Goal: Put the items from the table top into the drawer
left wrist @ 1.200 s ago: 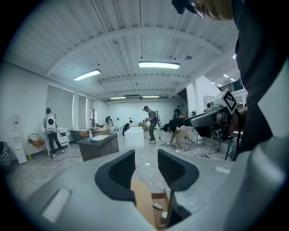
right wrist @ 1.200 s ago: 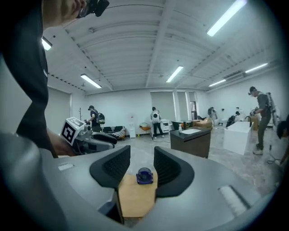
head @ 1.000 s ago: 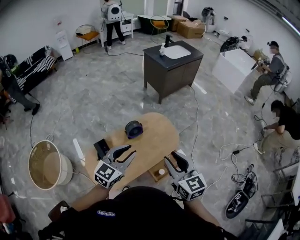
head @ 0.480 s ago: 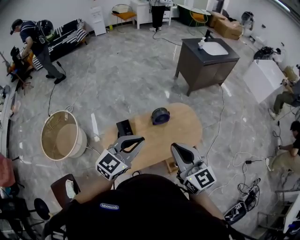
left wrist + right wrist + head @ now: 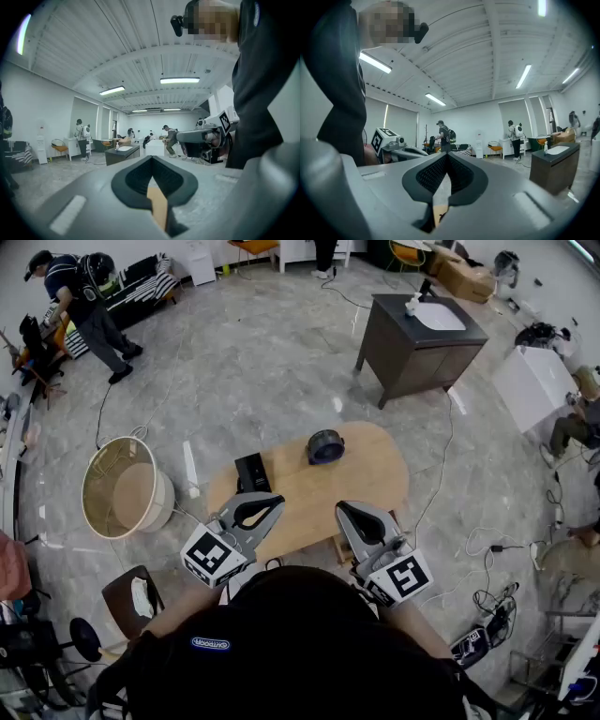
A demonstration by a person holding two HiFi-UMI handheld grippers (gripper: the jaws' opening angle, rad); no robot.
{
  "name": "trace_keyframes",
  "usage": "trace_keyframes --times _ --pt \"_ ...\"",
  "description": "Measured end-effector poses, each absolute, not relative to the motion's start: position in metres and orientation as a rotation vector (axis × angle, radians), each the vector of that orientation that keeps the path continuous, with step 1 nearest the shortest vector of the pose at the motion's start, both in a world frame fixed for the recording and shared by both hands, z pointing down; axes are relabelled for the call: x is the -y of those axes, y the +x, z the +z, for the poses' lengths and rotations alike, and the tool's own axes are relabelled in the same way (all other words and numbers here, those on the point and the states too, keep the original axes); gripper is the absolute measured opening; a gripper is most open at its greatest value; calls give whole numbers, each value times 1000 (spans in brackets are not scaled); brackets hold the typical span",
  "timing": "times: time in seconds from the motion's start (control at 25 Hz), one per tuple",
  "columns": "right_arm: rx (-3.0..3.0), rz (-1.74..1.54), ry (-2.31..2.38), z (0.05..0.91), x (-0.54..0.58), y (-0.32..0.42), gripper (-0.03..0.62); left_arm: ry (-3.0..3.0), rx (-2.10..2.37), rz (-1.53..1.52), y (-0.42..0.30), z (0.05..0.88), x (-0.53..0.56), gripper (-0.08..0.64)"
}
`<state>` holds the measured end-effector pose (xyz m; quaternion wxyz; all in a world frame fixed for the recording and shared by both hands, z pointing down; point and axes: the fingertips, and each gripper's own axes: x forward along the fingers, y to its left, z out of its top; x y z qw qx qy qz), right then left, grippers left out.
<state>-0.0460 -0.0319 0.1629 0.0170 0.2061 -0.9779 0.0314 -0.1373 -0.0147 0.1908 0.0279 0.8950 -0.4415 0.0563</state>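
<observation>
Both tools hang over the near edge of the oval wooden table (image 5: 375, 479), pointing across it, and both are empty: the left gripper (image 5: 274, 505) has its jaws together, tips meeting with only a strip of the tan top showing below them in its own view, and the right gripper (image 5: 345, 511) has just been closing its jaws, which now meet with nothing between them. Two things lie on the top. The black box (image 5: 251, 472) sits at the table's left end, just ahead of the left gripper's tips and a little to their left, so that hand is plainly the nearer one. Its long axis seems to run from the near edge toward the far edge, roughly in line with the left gripper, though it is too small here to be sure. The round dark item (image 5: 325, 446) lies farther off, near the far edge about midway along the table, ahead of the gap between the two tools and somewhat nearer the right gripper; being round it shows no long axis, and its open face seems to point up. What looks like the drawer (image 5: 339, 547) shows under the near edge, just beside the right gripper, so either item has to come back toward the person, and the jaws must open before any pick
</observation>
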Motion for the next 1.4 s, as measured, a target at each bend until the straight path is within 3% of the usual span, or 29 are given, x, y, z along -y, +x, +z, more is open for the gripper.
trace_keyframes --times 1.4 --pt "3010 172 828 174 39 -12 29 2835 1219 243 -107 200 22 2"
